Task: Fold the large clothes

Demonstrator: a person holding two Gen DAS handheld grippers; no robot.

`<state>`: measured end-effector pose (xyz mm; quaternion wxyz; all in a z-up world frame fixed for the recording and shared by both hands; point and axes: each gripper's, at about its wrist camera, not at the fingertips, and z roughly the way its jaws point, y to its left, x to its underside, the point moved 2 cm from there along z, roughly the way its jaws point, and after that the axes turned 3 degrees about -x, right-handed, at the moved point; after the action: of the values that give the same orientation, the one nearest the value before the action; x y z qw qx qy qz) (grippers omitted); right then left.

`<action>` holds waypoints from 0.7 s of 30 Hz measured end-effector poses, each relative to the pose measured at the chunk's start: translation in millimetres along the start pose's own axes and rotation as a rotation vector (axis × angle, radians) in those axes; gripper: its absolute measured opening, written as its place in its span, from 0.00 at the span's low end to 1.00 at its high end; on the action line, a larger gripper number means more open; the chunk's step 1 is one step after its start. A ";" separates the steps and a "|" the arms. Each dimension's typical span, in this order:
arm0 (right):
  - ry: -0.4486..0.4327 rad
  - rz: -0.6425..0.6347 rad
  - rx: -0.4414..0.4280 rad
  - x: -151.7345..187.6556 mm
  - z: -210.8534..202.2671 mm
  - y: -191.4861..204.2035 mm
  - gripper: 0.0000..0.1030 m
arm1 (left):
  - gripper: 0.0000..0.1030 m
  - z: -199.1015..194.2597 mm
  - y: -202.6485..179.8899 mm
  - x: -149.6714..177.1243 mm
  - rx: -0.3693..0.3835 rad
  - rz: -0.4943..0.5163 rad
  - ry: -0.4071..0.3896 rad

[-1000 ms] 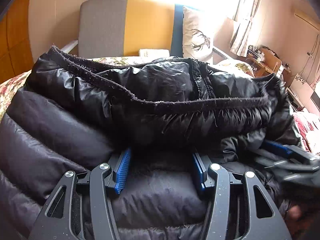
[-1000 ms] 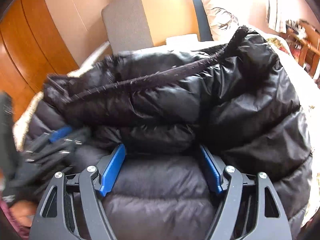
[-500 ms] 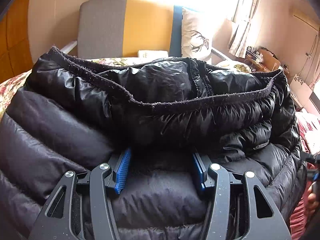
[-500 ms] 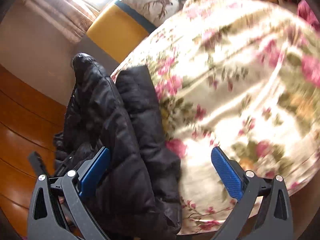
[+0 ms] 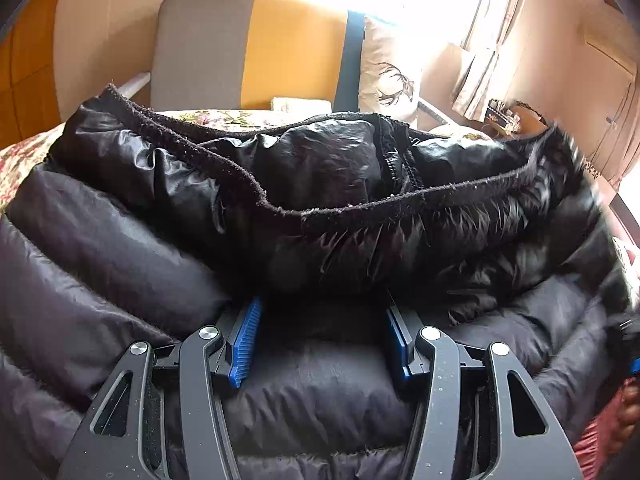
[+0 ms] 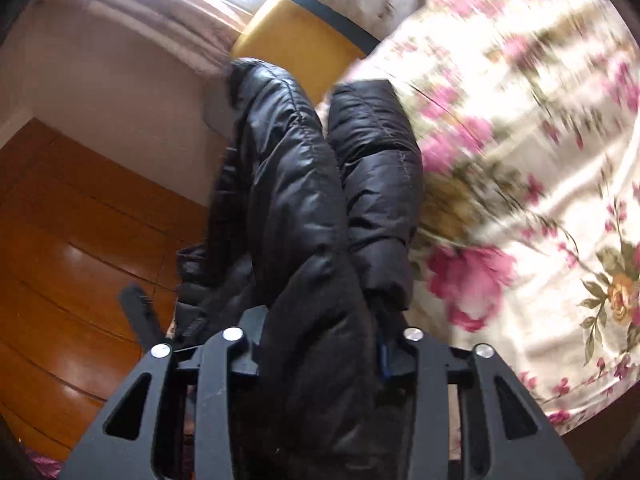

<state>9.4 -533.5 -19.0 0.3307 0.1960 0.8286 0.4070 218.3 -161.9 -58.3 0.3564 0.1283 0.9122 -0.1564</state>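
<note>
A black puffy down jacket (image 5: 320,216) lies folded on the floral bed, its dark knit hem band running across the top layer. My left gripper (image 5: 322,340) sits on the jacket's near part with its blue pads open, fabric bulging between them. In the right wrist view my right gripper (image 6: 320,344) is shut on a thick fold at the jacket's right edge (image 6: 296,200); the fabric hides most of its pads. The right gripper shows only as a dark blur at the far right of the left wrist view (image 5: 628,340).
The floral bedspread (image 6: 520,160) stretches right of the jacket. A grey, yellow and blue headboard (image 5: 256,52) and a deer-print pillow (image 5: 390,76) stand behind. A wooden wardrobe (image 6: 60,240) is at the left, a cluttered bedside table (image 5: 508,116) at the right.
My right gripper has swung round to the jacket's right edge and closed on a fold of it. The jacket's right side is moving and blurred. The left gripper has stayed in place.
</note>
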 end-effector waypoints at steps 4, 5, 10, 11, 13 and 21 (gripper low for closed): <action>-0.020 -0.213 -0.021 6.2 -9.0 95.7 0.30 | 0.51 -0.6 9.4 0.8 0.025 -0.027 -0.005; -0.009 -0.277 -0.016 11.1 -4.8 119.7 0.30 | 0.51 -0.5 11.1 1.6 0.027 -0.033 -0.007; 0.072 -0.471 0.024 45.5 44.5 198.7 0.30 | 0.51 -0.6 20.6 5.8 0.040 -0.068 -0.005; 0.087 -0.505 0.045 53.0 53.6 208.1 0.30 | 0.51 -0.9 22.1 6.1 0.046 -0.074 -0.003; 0.108 -0.540 0.059 63.6 62.7 216.4 0.30 | 0.50 -1.8 28.4 5.7 0.073 -0.093 0.002; 0.121 -0.607 0.116 80.4 73.6 234.8 0.24 | 0.46 -31.0 57.5 -0.3 0.144 -0.185 0.062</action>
<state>17.9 -306.7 105.4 0.3754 -0.0664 0.8893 0.2524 219.5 -97.5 -47.6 0.3020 0.0734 0.9170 -0.2498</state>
